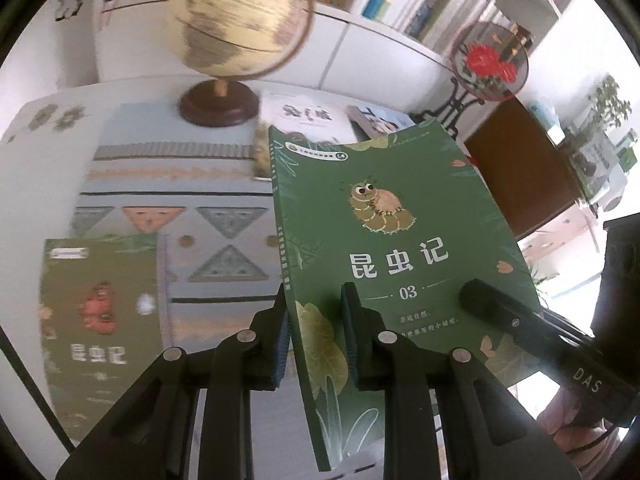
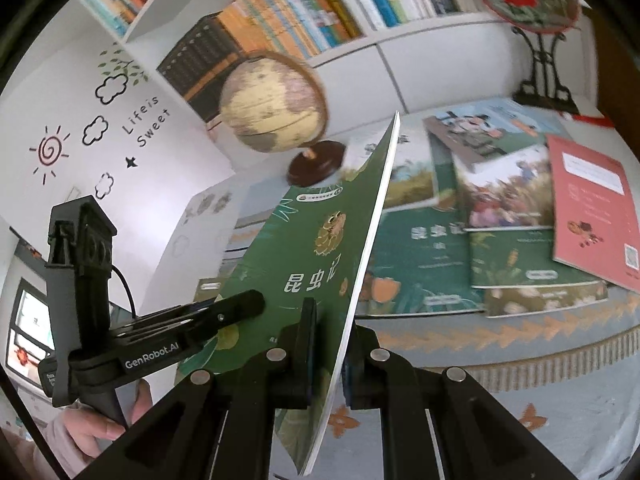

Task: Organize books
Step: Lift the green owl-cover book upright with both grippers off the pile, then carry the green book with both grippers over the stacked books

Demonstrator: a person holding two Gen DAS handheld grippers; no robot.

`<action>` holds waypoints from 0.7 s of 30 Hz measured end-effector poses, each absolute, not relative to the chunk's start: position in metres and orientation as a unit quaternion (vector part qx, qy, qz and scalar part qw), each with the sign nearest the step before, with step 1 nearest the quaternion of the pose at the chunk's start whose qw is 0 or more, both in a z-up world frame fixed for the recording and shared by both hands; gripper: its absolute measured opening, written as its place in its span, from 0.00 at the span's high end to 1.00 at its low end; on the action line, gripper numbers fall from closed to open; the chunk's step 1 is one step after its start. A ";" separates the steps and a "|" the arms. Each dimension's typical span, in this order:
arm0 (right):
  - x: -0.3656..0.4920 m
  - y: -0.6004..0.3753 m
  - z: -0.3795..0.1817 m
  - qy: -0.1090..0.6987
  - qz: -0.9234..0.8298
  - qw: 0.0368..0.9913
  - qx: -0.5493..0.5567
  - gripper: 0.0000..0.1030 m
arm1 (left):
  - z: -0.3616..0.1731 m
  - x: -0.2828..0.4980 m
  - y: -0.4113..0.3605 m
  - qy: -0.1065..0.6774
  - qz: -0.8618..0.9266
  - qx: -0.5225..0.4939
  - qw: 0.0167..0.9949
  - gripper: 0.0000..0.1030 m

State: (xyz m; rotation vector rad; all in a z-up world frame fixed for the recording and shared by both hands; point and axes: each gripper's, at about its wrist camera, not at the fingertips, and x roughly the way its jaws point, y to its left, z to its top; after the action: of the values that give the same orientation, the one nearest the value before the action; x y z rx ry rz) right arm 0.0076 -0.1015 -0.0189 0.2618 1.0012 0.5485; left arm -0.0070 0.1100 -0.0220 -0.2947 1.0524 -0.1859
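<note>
Book (image 1: 384, 240) lower corner cut off; surroundings blurred.

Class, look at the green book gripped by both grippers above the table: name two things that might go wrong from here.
1. The green book is pinched only near its lower edge by the left gripper and right gripper; its cover bows, so it might slip or crease.
2. The globe stands close behind it, so a swing might knock it.

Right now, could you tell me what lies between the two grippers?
Only the green insect book: the left gripper pinches its spine edge and the right gripper its page edge. Both wrist views show this.
</note>
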 end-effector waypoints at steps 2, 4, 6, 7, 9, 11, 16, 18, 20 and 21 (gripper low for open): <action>0.004 -0.084 -0.016 0.470 0.265 0.833 0.121 0.91 | -0.020 -0.011 0.123 0.499 -0.083 -0.142 0.851 0.81; 0.002 -0.069 -0.016 0.471 0.269 0.832 0.118 0.91 | -0.018 -0.017 0.140 0.496 -0.074 -0.146 0.853 0.81; -0.002 -0.052 -0.016 0.471 0.276 0.830 0.116 0.91 | -0.017 -0.022 0.158 0.494 -0.067 -0.149 0.854 0.81; -0.004 -0.042 -0.016 0.472 0.278 0.829 0.114 0.91 | -0.016 -0.025 0.164 0.493 -0.063 -0.151 0.854 0.81; -0.007 -0.026 -0.017 0.473 0.284 0.826 0.113 0.90 | -0.015 -0.030 0.180 0.491 -0.053 -0.156 0.855 0.81; -0.010 -0.006 -0.018 0.475 0.293 0.823 0.108 0.90 | -0.015 -0.035 0.197 0.489 -0.045 -0.165 0.855 0.81; -0.014 0.035 -0.023 0.483 0.302 0.816 0.096 0.90 | -0.014 -0.047 0.239 0.485 -0.013 -0.188 0.854 0.81; -0.016 0.052 -0.028 0.490 0.309 0.810 0.089 0.89 | -0.014 -0.053 0.253 0.484 -0.005 -0.193 0.854 0.81; -0.020 0.069 -0.034 0.498 0.316 0.803 0.083 0.88 | -0.017 -0.058 0.267 0.487 0.004 -0.197 0.851 0.81; -0.022 0.076 -0.039 0.503 0.321 0.798 0.083 0.88 | -0.021 -0.062 0.275 0.491 0.010 -0.199 0.848 0.81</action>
State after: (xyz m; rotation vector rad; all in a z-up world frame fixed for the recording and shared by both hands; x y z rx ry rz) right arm -0.0219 0.0762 -0.0386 0.1788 1.0786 0.6887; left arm -0.0618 0.2750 -0.0211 -0.4195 1.0359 0.0214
